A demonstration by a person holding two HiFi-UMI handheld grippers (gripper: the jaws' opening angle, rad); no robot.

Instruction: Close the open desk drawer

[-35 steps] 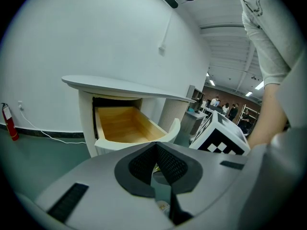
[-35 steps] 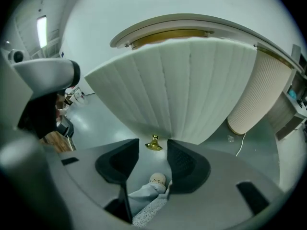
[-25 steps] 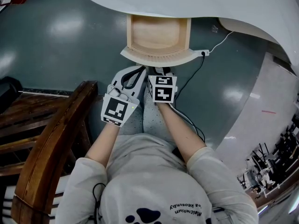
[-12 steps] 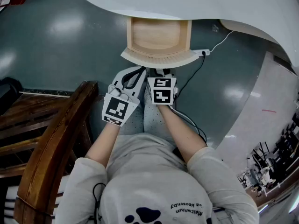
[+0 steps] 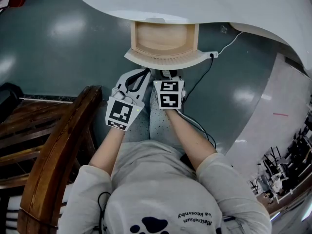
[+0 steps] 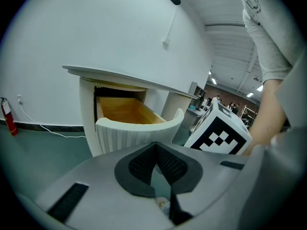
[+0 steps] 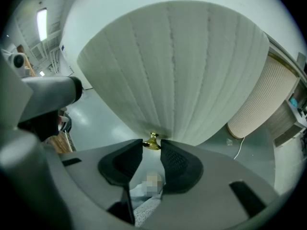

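Observation:
The open wooden drawer (image 5: 163, 37) sticks out from under the white desk top (image 5: 204, 4); its curved, ribbed white front (image 5: 165, 60) faces me. In the right gripper view that front (image 7: 177, 71) fills the picture, and a small brass knob (image 7: 152, 141) sits between the pads of my right gripper (image 7: 151, 148), which is shut on it. From the head view the right gripper (image 5: 168, 75) reaches the front's lower middle. My left gripper (image 5: 142, 75) hovers just left of it, below the drawer, shut and empty. The left gripper (image 6: 155, 151) looks up at the drawer (image 6: 127, 111) from the side.
A dark wooden chair (image 5: 58, 145) stands at the left beside my left arm. A power strip (image 5: 213, 55) and black cable (image 5: 200, 84) lie on the grey floor right of the drawer. A fluted white pedestal (image 7: 261, 99) stands to the right. A fire extinguisher (image 6: 6, 118) stands by the wall.
Both grippers stay where they were at the drawer front. The desk top's edge now covers a little more of the drawer's inside.

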